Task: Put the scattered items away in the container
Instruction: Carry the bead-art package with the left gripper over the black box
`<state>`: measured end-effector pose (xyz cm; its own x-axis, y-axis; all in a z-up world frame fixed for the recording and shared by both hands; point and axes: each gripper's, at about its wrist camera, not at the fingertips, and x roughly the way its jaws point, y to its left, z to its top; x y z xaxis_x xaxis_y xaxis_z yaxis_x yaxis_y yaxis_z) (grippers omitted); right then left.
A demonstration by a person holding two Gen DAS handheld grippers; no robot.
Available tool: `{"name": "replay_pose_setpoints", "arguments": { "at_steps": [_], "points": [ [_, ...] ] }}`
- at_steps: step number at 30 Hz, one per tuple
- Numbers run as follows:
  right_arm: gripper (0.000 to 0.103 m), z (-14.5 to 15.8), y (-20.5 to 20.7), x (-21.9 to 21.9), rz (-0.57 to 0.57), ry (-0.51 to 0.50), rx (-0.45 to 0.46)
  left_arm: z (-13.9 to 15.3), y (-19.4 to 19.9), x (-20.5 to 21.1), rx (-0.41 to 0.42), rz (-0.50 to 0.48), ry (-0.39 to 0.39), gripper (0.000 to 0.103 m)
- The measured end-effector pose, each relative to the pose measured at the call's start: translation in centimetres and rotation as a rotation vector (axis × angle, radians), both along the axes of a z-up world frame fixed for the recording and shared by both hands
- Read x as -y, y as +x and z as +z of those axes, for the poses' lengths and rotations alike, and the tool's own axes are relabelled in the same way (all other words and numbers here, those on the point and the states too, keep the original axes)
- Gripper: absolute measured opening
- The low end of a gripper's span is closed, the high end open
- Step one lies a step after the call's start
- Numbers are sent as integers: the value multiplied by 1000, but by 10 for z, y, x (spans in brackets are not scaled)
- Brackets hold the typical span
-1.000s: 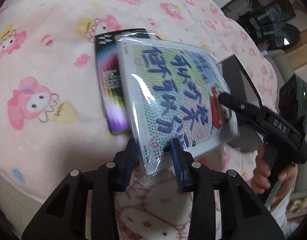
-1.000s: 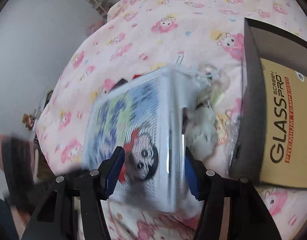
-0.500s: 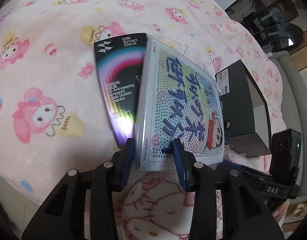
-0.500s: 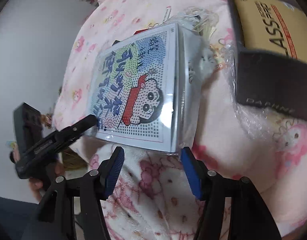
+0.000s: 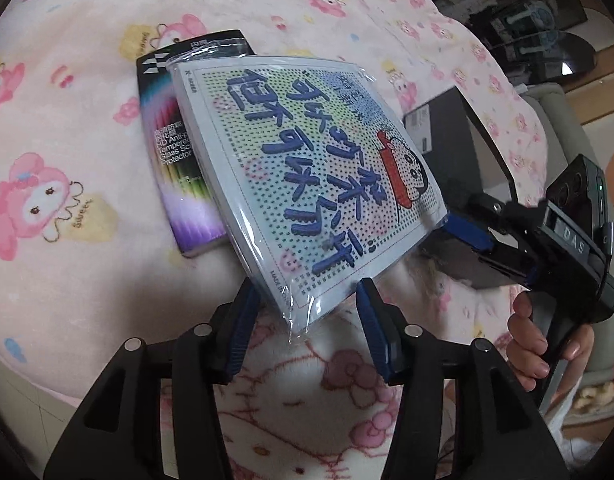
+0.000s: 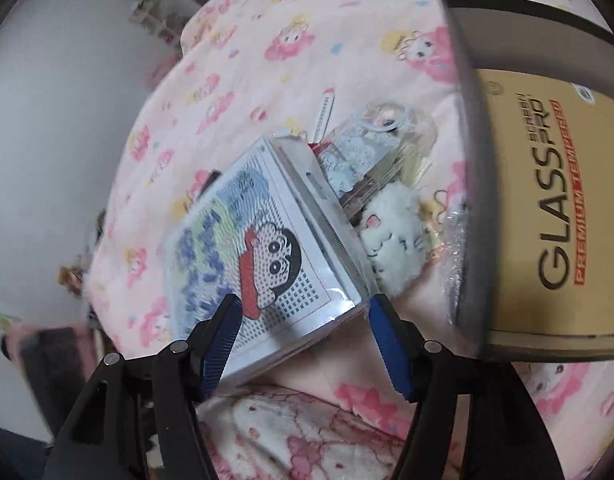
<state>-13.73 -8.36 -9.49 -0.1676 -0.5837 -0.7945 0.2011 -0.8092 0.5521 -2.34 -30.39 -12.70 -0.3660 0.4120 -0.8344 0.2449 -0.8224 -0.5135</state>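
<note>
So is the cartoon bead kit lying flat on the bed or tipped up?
Tipped up. The bead kit leans with one edge raised, resting over the black screen protector box, its near corner off the blanket.

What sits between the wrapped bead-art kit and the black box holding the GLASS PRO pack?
In the right wrist view, a white plush cat and a clear packet of small trinkets lie between the bead-art kit and the black box.

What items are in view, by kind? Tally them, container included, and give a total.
Bead-art kit: 1
Screen protector boxes: 2, black box and tan box
Plush toy: 1
Clear packet: 1
Container: 1
Total: 6
</note>
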Motion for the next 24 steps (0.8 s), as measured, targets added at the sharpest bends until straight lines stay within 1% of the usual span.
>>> {"name": "replay_pose_setpoints", "arguments": {
  "at_steps": [2, 5, 7, 9, 10, 11, 12, 13, 16, 17, 19, 21, 22, 23, 24],
  "points": [
    [64, -3, 10, -8, 8, -18, 26, 4, 4, 9, -11, 10, -8, 49],
    [64, -25, 28, -14, 31, -50, 134, 6, 2, 33, -35, 66, 16, 49],
    [64, -40, 34, -8, 54, -60, 198, 1, -5, 40, -13, 97, -8, 47],
    [64, -49, 38, 8, 97, -61, 224, 0, -11, 33, -16, 72, -37, 39],
    [64, -50, 40, 14, 121, -68, 227, 0, -12, 26, -26, 60, -39, 36],
    [64, -50, 41, 22, 143, -76, 230, 3, -13, 21, -31, 46, -56, 36],
    [64, -49, 40, 29, 156, -77, 226, 5, -12, 16, -37, 29, -75, 35],
    [64, -46, 39, 34, 158, -67, 212, 7, -10, 12, -45, 14, -77, 34],
    [63, -26, 31, 42, 139, -26, 106, 9, -7, -2, -61, -44, -4, 33],
    [63, -18, 28, 41, 121, -24, 67, 10, -8, -10, -59, -79, 2, 33],
    [63, -7, 26, 40, 94, -21, -6, 16, -9, -19, -55, -137, -38, 33],
    [63, -2, 27, 38, 77, -2, -42, 24, -12, -10, -71, -125, -62, 34],
    [63, -4, 28, 37, 74, 13, -46, 28, -12, -1, -82, -106, -63, 38],
    [63, -7, 28, 35, 75, 23, -39, 32, -15, 11, -97, -72, -67, 43],
    [63, -12, 28, 33, 75, 31, -28, 35, -17, 24, -110, -34, -77, 43]
  ]
}}
